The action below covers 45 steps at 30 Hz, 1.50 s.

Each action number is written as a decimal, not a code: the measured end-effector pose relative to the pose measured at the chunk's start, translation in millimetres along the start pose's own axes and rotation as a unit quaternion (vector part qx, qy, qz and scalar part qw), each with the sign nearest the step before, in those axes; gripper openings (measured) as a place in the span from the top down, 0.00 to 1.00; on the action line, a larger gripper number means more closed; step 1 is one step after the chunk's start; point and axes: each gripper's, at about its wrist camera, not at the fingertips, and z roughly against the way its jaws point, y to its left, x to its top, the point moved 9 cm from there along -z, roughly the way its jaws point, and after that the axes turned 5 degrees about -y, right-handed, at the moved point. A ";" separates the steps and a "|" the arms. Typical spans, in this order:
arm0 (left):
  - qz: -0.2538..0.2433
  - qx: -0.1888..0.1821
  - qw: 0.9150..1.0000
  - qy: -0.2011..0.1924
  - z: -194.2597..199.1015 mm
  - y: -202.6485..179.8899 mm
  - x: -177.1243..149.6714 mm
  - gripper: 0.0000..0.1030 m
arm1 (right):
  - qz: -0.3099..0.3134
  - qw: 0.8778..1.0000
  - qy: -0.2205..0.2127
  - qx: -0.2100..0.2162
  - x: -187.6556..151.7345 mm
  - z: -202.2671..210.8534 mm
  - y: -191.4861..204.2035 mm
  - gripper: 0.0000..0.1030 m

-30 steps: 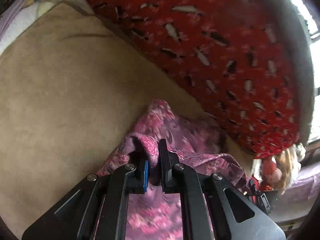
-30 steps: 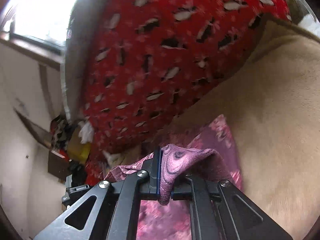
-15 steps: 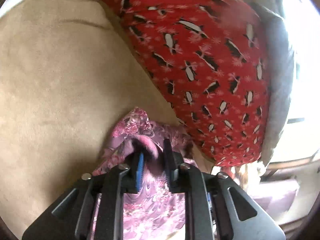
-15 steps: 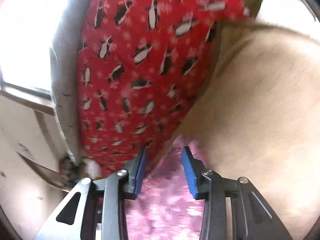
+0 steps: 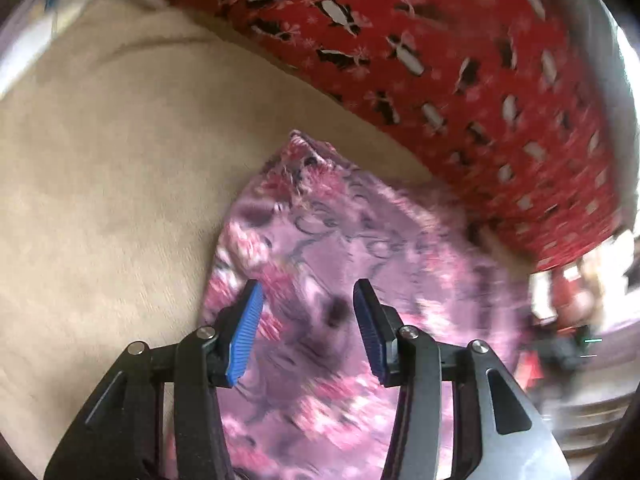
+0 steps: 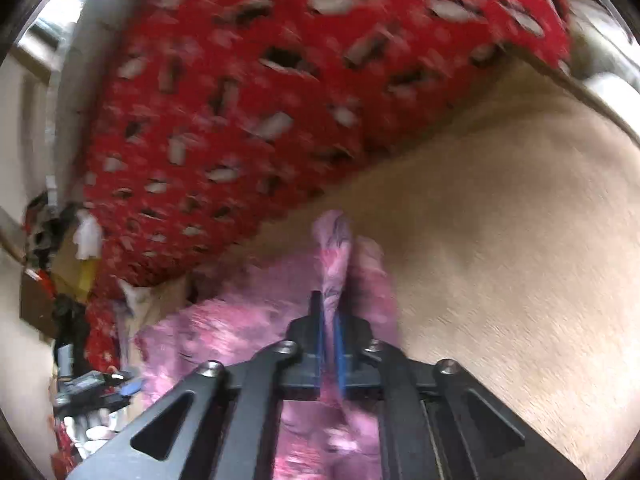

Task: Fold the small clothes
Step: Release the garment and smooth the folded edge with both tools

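Beige blanket (image 5: pixel 100 168), crumpled pink patterned cloth (image 5: pixel 360 240)

Nothing readable in either view, honestly. No labels, brand names, numbers or signs that I can make out anywhere. Both shots are motion-blurred, and the cluttered bits off at the frame edges are too small and smeared to tell whether anything is printed there.
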 end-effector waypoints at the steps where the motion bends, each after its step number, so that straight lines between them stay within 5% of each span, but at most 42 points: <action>1: -0.005 0.011 1.000 -0.001 -4.3 0.8 0.1 0.56 | 0.002 1.000 -0.024 0.008 7.2 8.6 1.8 0.97; 3: -0.004 0.034 0.999 -0.002 -15.6 7.1 1.4 0.56 | -0.013 0.999 -0.048 -0.006 14.6 17.5 -15.1 0.97; 7: 0.011 0.039 0.999 -0.011 -6.0 12.4 4.7 0.61 | -0.038 0.997 0.037 -0.060 -15.2 -6.6 -60.8 0.96; 10: -0.013 0.022 0.999 -0.034 24.1 2.9 -7.1 0.63 | -0.050 0.998 0.002 -0.045 -12.3 20.0 -51.9 0.88; 12: -0.040 0.017 0.998 -0.052 42.3 -6.3 -24.7 0.61 | -0.026 1.000 -0.008 -0.013 -19.5 41.8 -36.1 0.73; 14: -0.058 0.015 0.997 -0.055 47.5 -11.4 -44.5 0.61 | -0.009 1.000 -0.009 -0.025 -37.2 58.5 -35.5 0.56; 15: -0.068 0.022 0.996 -0.050 44.6 -12.3 -56.8 0.61 | -0.007 1.000 -0.004 -0.028 -48.8 62.7 -37.3 0.56; 17: -0.090 0.057 0.994 -0.035 31.7 -9.8 -73.8 0.61 | -0.014 0.999 0.021 -0.034 -73.7 62.2 -43.7 0.61; 18: -0.101 0.083 0.991 -0.029 24.0 -6.6 -82.5 0.61 | -0.014 0.999 0.034 -0.034 -82.9 60.4 -42.3 0.90; 22: -0.114 0.106 0.986 -0.057 25.0 -8.0 -88.9 0.60 | 0.023 0.999 -0.030 -0.011 -73.0 92.6 -23.1 0.95; 26: -0.096 0.098 0.989 -0.056 44.8 -10.7 -96.0 0.61 | -0.036 0.997 0.031 -0.053 -91.9 78.5 -59.2 0.91; 32: -0.110 0.092 0.988 -0.064 56.7 -15.8 -136.7 0.60 | -0.018 0.998 -0.057 -0.022 -90.9 141.1 -32.2 0.87; 34: -0.113 0.106 0.987 -0.032 36.3 -11.4 -154.6 0.60 | -0.004 0.999 -0.032 -0.041 -114.6 135.9 -32.5 0.86; 36: -0.125 0.115 0.984 -0.049 34.4 -10.1 -159.2 0.57 | 0.004 0.995 0.056 -0.086 -149.7 111.6 -46.9 0.95; 37: -0.129 0.116 0.984 -0.049 35.9 -10.7 -159.8 0.57 | 0.008 0.995 0.047 -0.092 -149.6 113.8 -46.3 0.94; 38: -0.129 0.115 0.984 -0.045 36.6 -10.3 -161.2 0.55 | 0.012 0.995 0.029 -0.096 -145.9 121.5 -38.3 0.86; 41: -0.120 0.100 0.987 -0.038 35.7 -7.1 -163.0 0.53 | 0.034 0.995 0.013 -0.090 -145.3 135.3 -13.0 0.83; 44: -0.129 0.099 0.986 -0.039 34.2 -7.6 -163.4 0.52 | 0.089 0.985 0.028 -0.143 -161.6 129.0 -4.3 0.49; 45: -0.135 0.100 0.985 -0.039 33.5 -8.1 -163.2 0.51 | 0.093 0.981 0.046 -0.162 -169.5 124.1 -10.8 0.49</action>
